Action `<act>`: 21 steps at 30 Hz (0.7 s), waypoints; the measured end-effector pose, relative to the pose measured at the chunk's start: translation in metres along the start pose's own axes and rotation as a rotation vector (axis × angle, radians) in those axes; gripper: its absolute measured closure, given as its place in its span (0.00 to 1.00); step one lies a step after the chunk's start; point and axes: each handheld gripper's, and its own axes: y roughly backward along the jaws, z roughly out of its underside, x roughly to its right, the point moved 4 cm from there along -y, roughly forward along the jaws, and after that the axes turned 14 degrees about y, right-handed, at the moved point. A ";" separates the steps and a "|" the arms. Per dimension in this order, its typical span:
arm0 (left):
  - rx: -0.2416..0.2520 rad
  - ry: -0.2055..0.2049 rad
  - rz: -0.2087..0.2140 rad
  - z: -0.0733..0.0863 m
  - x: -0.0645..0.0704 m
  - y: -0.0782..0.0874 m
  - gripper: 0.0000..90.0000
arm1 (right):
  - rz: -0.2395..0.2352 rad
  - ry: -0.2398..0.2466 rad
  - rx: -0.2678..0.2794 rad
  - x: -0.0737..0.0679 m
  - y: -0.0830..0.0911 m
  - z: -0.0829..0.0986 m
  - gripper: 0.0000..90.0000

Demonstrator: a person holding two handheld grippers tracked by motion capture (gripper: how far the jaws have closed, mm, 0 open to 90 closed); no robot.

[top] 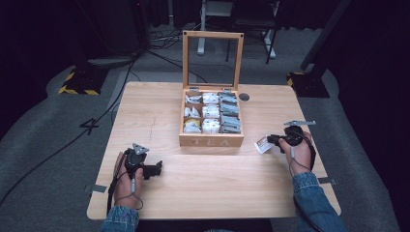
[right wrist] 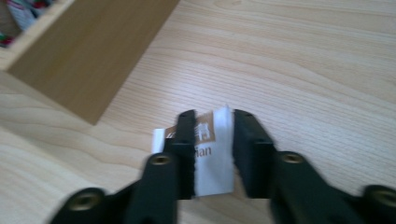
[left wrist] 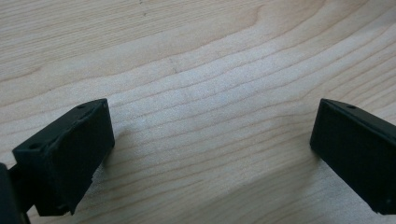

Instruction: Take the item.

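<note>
**Tea packet gripped at the right, beside an open tea box**

A light wooden table (top: pixel 212 188) is seen from above, with dark floor around it. At the near left, the left gripper (top: pixel 153 170) is held low over the bare wood by a hand (top: pixel 126 181) in a denim sleeve. In the left gripper view its two black jaws are spread wide apart, with nothing but wood grain seen between them.

At the middle of the table, towards the far edge, a wooden tea box (top: pixel 211 141) is placed with the word TEA on its near wall. Its glass-paned lid (top: pixel 212 60) is stood upright at the back. The compartments inside are filled with rows of packets, white and yellowish at the left and middle, grey at the right.

At the right, just beyond the box's near right corner, a small white and brown tea packet (top: pixel 262 145) is held by the right gripper (top: pixel 274 141), itself held by a hand (top: pixel 300 151) in a denim sleeve. In the right gripper view the packet (right wrist: pixel 214 154) is seen clamped between the narrowed jaws, close above the table, with a corner of the box (right wrist: pixel 88 60) at the upper left. The print on the packet is too blurred to be read in full.
</note>
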 end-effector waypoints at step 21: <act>0.000 0.000 0.005 -0.001 0.000 -0.001 0.00 | -0.039 0.095 0.136 -0.022 0.026 -0.018 0.43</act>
